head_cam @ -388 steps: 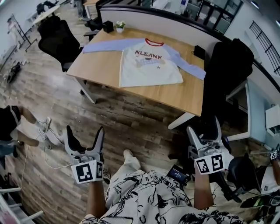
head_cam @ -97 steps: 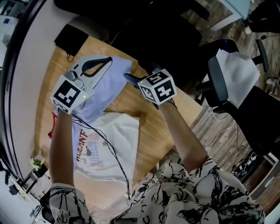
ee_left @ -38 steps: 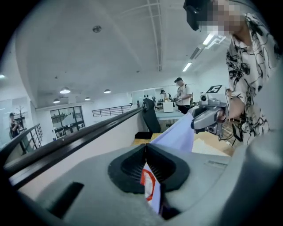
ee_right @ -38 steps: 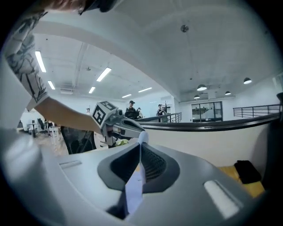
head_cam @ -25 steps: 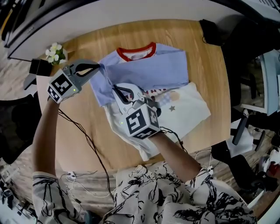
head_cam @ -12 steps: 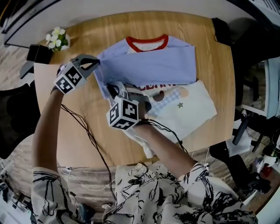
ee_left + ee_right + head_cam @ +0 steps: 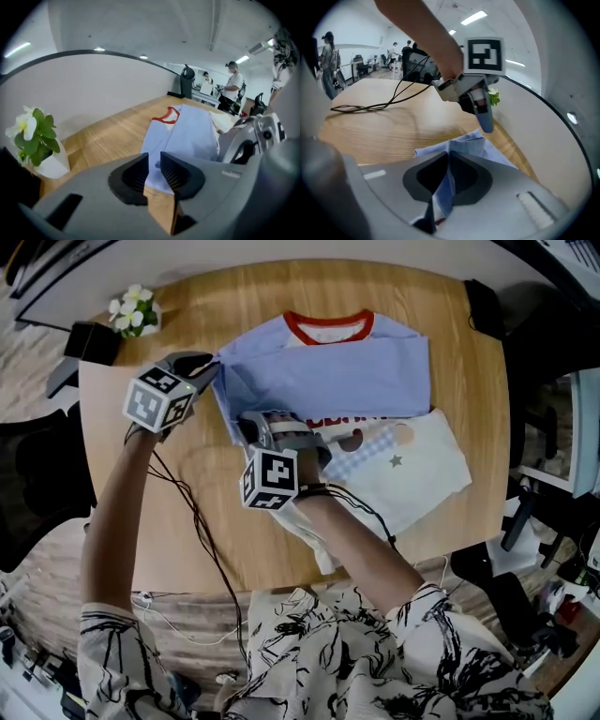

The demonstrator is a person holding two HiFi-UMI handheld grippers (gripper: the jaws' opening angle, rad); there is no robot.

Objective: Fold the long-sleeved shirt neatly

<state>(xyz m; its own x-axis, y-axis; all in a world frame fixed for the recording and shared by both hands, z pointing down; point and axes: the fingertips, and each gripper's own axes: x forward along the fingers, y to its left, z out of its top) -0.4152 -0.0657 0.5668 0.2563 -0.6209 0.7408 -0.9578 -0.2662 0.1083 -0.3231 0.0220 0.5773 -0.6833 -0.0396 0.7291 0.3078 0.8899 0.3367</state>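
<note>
Now, right tongs (image 7: 449,164) pinching shirt (image 7: 328,371) — left tongs (image 7: 153,164) just opening, shirt edge between

Bright even overhead lighting, soft shadows, fisheye-bent dark edges; near foreground blurred

The folded sleeve (image 7: 328,371) hides the top of the print (image 7: 370,420) on the shirt (image 7: 412,474) (letter bottoms show).

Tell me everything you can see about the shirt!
The shirt lies on the wooden table. It looks like soft cloth: white body with a printed picture, red collar, light blue sleeves folded across the chest. The right gripper pinches a blue fold. The left gripper has just been opening its jaws, now slightly apart at the blue edge.
</note>
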